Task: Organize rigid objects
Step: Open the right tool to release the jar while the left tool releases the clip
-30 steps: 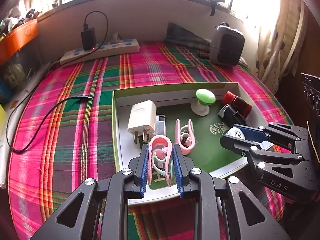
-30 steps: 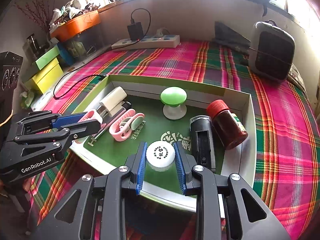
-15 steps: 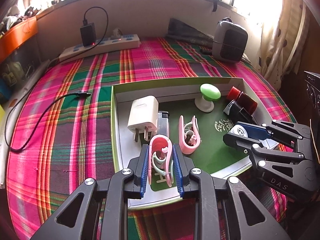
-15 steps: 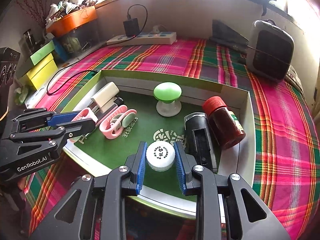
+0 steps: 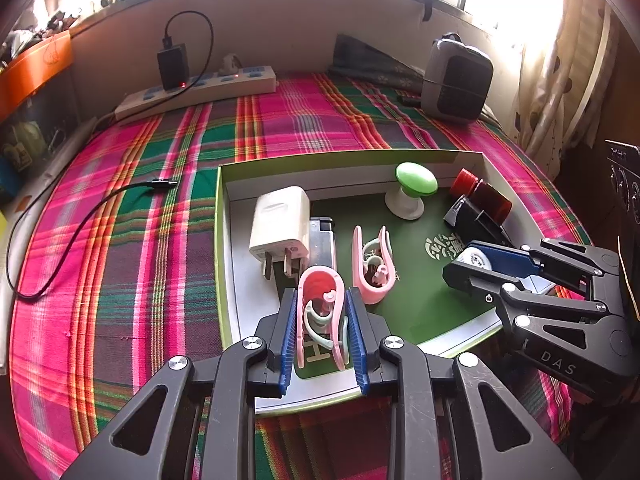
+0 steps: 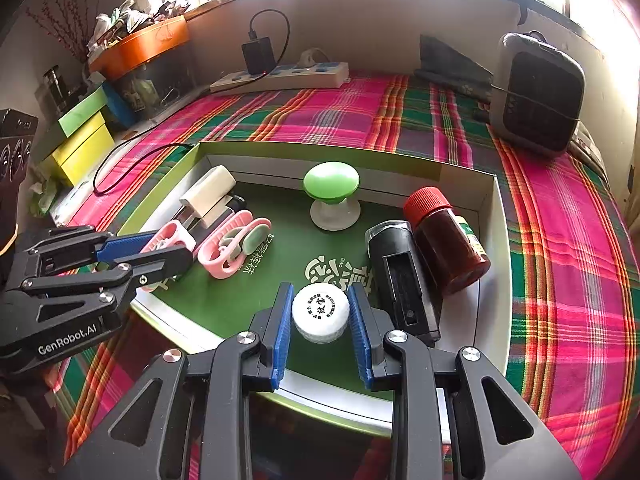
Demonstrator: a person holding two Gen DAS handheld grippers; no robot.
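Note:
A shallow green box lies on the plaid cloth. My left gripper is shut on a pink clip over the box's near left part, seen from the side as the left gripper. My right gripper is shut on a white round cap above the box's near edge. In the box lie a white charger, a second pink clip, a green knob, a red-capped brown bottle and a black case.
A power strip with a black adapter runs along the back wall. A grey heater stands at the back right. A black cable trails across the cloth on the left. Coloured boxes and an orange bin sit far left.
Both views have shifted a little, so the box contents sit slightly higher in the left view. Each gripper keeps the same hold on its item.

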